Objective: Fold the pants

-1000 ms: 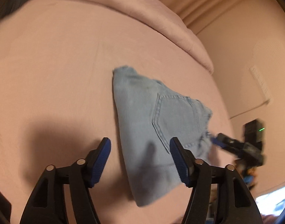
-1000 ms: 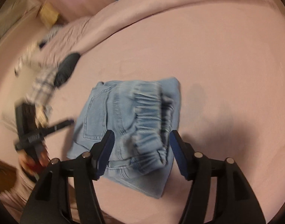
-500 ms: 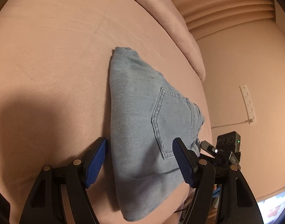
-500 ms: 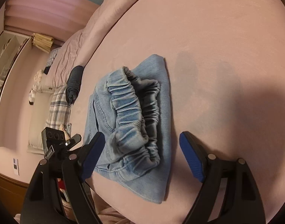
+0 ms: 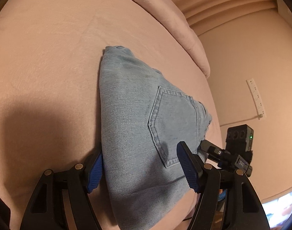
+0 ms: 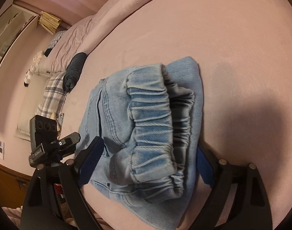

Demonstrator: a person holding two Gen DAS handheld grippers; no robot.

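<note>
folded pale denim pants (image 5: 138, 126) on pink bedding (image 5: 50, 61) sit between both tongs' spread, non-gripping jaws.

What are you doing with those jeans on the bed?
A person is folding pants with a hand-held gripper in each hand. The light blue denim pants lie folded into a small bundle on the pink bedspread. The left hand-held gripper straddles the back-pocket end with its jaws apart. The right hand-held gripper straddles the gathered elastic waistband; its jaws have just been opening, with the bundle between them, neither pad pressing.
</note>
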